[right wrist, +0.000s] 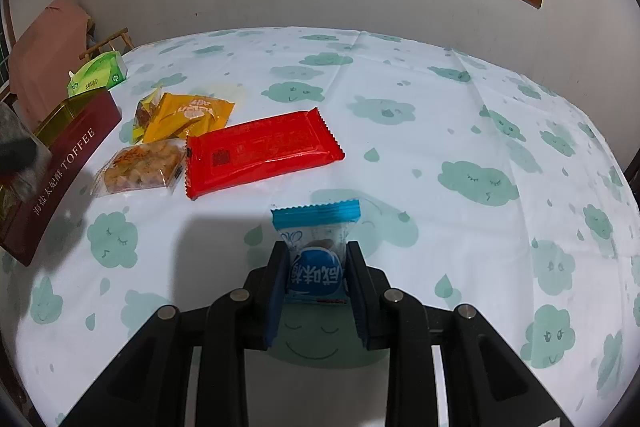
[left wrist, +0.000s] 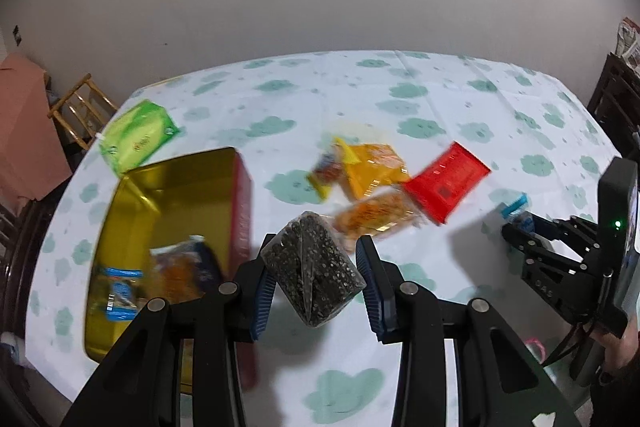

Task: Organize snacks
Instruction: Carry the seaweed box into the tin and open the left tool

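My left gripper [left wrist: 314, 247] is shut on a clear bag of dark seeds [left wrist: 316, 271], held above the table just right of the open toffee tin [left wrist: 168, 195]. The tin is gold inside and red outside, and it holds a blue packet [left wrist: 120, 291] and an orange one [left wrist: 184, 267]. My right gripper [right wrist: 316, 251] is shut on a blue-and-white snack packet [right wrist: 316, 267], low over the tablecloth. It shows in the left wrist view as the right gripper [left wrist: 516, 227] at the right edge. The red packet [right wrist: 260, 151], a clear pack of crackers [right wrist: 140, 167] and yellow packets [right wrist: 188, 115] lie on the cloth.
A green tissue pack [right wrist: 98, 73] lies behind the tin [right wrist: 68, 155] at the table's far left. The cloud-patterned tablecloth [right wrist: 440, 115] covers the table. A wooden chair [left wrist: 80, 107] stands past the left edge, dark furniture [left wrist: 616, 99] at the right. A hand [left wrist: 616, 347] holds the right gripper.
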Tool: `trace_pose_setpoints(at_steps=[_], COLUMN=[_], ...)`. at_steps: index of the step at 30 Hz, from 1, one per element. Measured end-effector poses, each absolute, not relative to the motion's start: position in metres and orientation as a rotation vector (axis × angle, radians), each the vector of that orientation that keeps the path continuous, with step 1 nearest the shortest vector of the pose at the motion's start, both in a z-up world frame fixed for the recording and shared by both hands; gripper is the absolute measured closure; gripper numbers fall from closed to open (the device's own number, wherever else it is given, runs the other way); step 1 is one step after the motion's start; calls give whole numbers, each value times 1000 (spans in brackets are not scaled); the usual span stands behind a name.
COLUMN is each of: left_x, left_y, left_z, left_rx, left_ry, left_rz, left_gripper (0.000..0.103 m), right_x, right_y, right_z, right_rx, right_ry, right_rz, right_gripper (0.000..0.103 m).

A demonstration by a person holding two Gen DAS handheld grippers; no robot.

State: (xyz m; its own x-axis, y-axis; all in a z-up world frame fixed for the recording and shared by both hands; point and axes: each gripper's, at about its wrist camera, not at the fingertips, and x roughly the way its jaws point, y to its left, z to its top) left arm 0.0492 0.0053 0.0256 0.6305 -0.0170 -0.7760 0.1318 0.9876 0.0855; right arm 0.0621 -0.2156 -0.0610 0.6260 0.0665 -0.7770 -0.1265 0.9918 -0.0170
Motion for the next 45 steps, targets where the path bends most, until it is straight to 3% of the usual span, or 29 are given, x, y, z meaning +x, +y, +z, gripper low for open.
trace_pose_setpoints(at_steps=[18,45], left_x=[69,72], left_y=[119,146], left_z=[18,-18], left_rx=[129,135], left_ry=[922,983], left_rz=[123,155], left_gripper=[68,67], right_x=[62,62], right_y=[-215,-215], right_z=[-61,-61], right_rx=[-76,-85], right_ry=[888,888], right_rz=[109,106], right_gripper=[74,74])
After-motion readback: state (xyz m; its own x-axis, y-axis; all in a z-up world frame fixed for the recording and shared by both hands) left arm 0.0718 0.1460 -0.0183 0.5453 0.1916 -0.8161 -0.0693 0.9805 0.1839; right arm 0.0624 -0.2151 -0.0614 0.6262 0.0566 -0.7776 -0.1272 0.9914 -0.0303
